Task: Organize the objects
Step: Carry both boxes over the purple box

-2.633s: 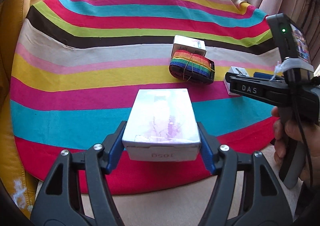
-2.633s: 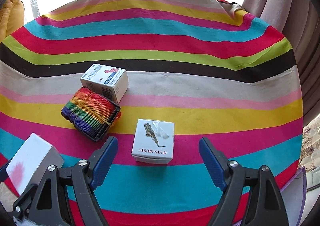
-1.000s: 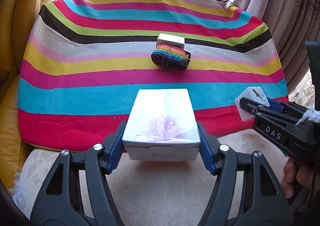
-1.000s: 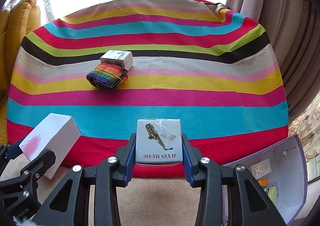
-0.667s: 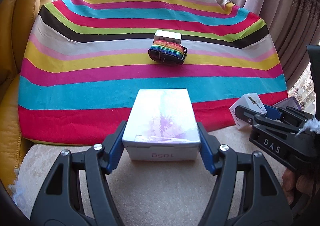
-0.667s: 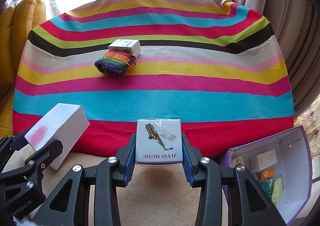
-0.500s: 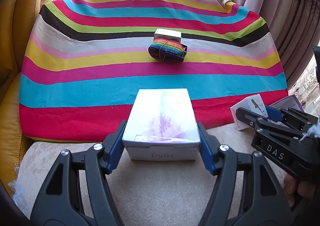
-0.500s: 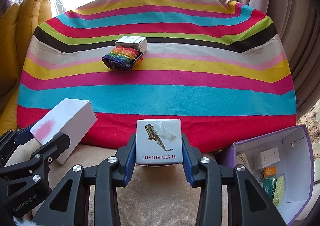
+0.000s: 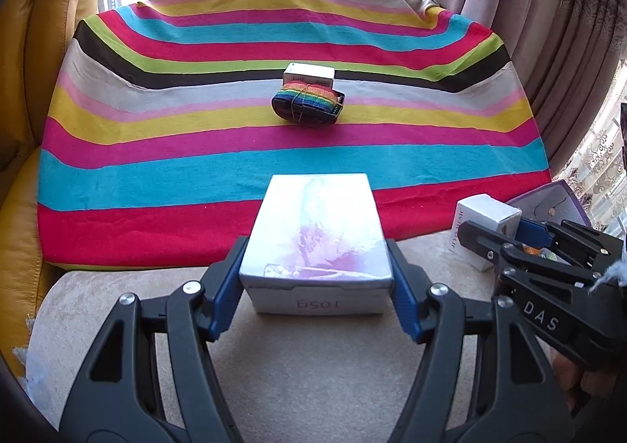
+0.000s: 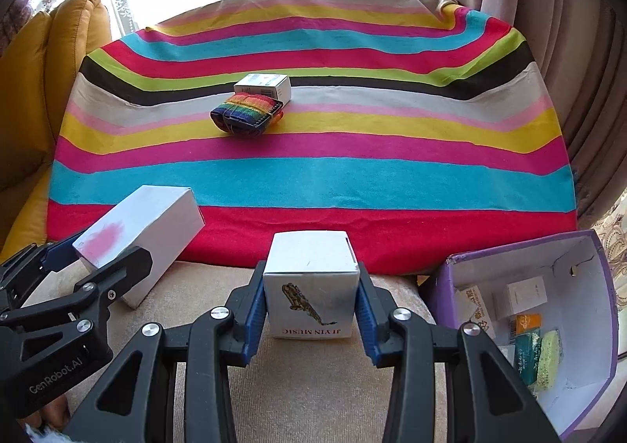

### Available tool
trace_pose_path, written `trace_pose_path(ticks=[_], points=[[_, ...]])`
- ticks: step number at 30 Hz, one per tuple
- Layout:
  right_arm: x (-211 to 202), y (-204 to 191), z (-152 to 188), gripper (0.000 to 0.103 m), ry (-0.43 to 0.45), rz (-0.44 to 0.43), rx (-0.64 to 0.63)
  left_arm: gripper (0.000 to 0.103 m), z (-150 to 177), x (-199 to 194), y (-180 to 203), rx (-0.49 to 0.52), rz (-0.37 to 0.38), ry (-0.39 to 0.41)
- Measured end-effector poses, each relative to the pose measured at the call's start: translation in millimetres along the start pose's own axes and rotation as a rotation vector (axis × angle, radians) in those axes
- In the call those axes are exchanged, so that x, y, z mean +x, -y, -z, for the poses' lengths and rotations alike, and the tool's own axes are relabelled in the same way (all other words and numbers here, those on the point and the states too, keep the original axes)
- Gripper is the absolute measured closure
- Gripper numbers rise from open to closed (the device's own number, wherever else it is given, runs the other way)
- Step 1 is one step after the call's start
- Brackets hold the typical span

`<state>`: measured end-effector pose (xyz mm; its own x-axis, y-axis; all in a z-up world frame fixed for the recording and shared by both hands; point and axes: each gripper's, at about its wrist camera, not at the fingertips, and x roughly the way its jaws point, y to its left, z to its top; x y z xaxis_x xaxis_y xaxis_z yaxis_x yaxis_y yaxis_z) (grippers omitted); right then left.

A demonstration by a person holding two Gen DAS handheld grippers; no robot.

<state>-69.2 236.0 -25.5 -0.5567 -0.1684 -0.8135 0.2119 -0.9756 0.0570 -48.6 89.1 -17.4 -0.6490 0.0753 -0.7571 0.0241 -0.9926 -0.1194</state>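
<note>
My left gripper (image 9: 315,298) is shut on a white box with a pink smear (image 9: 315,231), held above the beige cushion; the same box (image 10: 141,235) shows at the left of the right wrist view. My right gripper (image 10: 311,309) is shut on a small white "JI YIN MUSIC" box (image 10: 311,282), tipped so its printed face looks toward the camera; it also shows in the left wrist view (image 9: 484,221). A rainbow strap roll (image 9: 307,108) and a small white box (image 9: 309,75) behind it lie on the striped cloth (image 9: 196,168).
An open purple box (image 10: 588,255) holding several small items stands at the lower right, beside the beige cushion (image 10: 313,384). A yellow leather seat (image 9: 51,51) is on the left. Curtains (image 9: 568,31) hang on the right.
Both grippers have drawn back from the striped cloth, each keeping its box. The right gripper closed on the music box and has now tilted it forward. The purple box came into view.
</note>
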Motion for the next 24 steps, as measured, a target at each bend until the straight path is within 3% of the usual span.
trace_pose_path(ticks=[10,24], points=[[-24.6,33.9,14.7,0.061,0.035,0.017,0.081,0.034,4.9,-8.7,38.6,0.052,0.071,0.030],[-41.5,95.8,34.1,0.061,0.028,0.142,0.170,0.034,6.6,-3.8,104.6,0.155,0.176,0.011]])
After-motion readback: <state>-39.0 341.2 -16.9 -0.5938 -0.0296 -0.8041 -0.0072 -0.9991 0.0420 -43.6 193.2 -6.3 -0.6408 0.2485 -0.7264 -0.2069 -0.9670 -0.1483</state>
